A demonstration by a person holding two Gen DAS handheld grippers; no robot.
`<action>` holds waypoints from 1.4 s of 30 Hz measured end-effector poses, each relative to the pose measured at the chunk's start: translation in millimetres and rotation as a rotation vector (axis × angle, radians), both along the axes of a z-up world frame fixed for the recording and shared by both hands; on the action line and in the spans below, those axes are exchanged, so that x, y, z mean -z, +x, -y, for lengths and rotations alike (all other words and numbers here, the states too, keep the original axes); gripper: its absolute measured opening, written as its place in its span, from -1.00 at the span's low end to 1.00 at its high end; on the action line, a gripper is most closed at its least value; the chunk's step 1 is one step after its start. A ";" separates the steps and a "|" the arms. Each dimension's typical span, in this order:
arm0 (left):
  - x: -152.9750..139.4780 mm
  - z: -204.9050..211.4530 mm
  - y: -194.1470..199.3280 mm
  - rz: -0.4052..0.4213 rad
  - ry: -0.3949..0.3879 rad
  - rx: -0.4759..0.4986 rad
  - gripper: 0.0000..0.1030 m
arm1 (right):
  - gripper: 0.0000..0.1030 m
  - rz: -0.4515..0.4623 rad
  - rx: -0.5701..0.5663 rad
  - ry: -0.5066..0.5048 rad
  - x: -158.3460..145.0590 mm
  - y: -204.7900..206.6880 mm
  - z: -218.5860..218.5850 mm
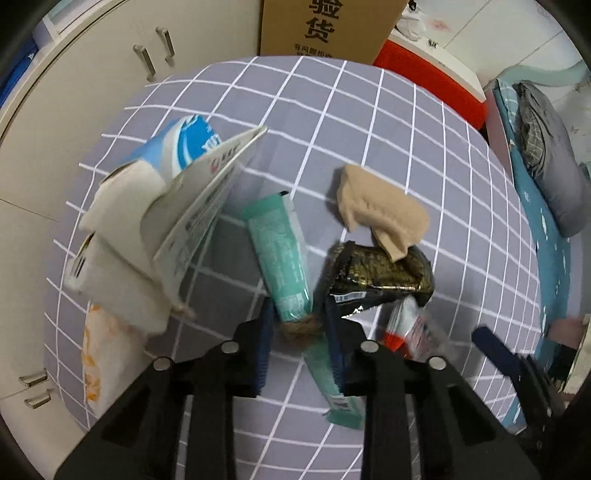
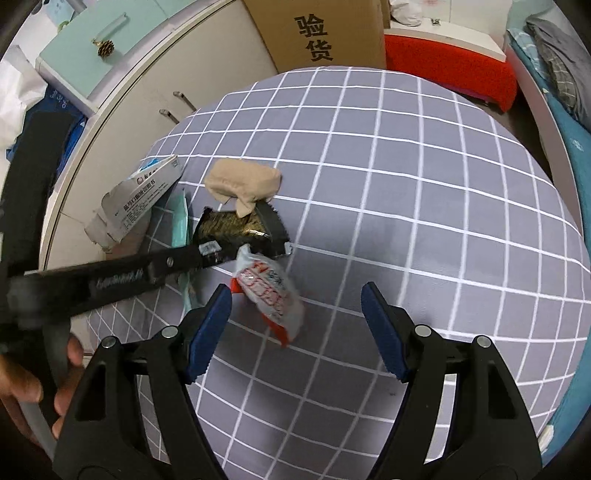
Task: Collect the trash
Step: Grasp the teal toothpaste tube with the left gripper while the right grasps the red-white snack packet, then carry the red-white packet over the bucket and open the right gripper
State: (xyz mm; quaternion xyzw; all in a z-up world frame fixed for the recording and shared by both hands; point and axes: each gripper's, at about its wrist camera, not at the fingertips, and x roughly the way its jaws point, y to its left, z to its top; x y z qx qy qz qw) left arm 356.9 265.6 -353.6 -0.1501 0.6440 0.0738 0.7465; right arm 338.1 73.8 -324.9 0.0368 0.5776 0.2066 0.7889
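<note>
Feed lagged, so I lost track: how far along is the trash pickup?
Done: nothing visibly collected; no bin in view. In hand: left claw straddles the teal wrapper, grip unclear; right claw open above the red-and-white wrapper. Left: black packet, beige cloth, white box lying on the checked cloth.

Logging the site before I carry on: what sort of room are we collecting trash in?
Most likely a bedroom or small living room in a home. A table under a grey checked cloth stands against white cabinets. A bed with folded bedding lies to one side, and a cardboard box stands behind.
</note>
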 end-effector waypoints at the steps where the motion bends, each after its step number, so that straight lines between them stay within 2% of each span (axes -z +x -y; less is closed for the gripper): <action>1: -0.1 -2.6 -3.7 0.000 -0.005 -0.002 -0.52 | 0.39 0.000 -0.009 -0.001 1.5 1.1 -4.3; 5: 1.0 -7.2 -17.6 -0.011 -0.049 0.014 -0.52 | 0.38 -0.001 -0.061 -0.033 9.6 0.1 -20.7; 8: -0.8 -7.2 -26.9 -0.010 -0.043 0.022 -0.47 | 0.33 0.028 -0.093 -0.072 11.8 -5.0 -29.0; 10: -3.3 -5.6 -33.2 -0.008 -0.046 0.022 -0.45 | 0.06 0.046 -0.110 -0.094 11.7 -6.7 -30.7; 11: -4.1 -5.4 -34.7 -0.008 -0.048 0.023 -0.45 | -0.19 0.053 -0.118 -0.107 11.5 -7.8 -30.6; 12: -3.9 -1.1 -34.4 -0.012 -0.048 0.035 -0.47 | -0.32 0.054 -0.120 -0.110 11.5 -7.6 -28.7; 14: -3.5 8.3 -38.8 -0.016 -0.025 0.056 -0.58 | -0.37 0.030 -0.111 -0.071 11.7 -6.9 -19.6; 19: -11.9 22.4 -46.8 -0.008 0.018 0.056 -0.62 | -0.40 0.008 -0.068 -0.028 7.2 -13.1 9.6; 26: -46.3 65.2 -53.8 0.040 0.058 0.071 -0.63 | -0.40 0.025 -0.006 0.030 -16.1 -24.5 53.6; 33: -80.4 150.8 -43.6 0.099 0.041 0.187 -0.63 | -0.40 0.061 0.075 0.064 -46.7 -34.5 123.9; 42: -104.7 295.6 -25.9 0.144 0.006 0.360 -0.63 | -0.39 0.109 0.247 0.050 -78.3 -46.0 270.6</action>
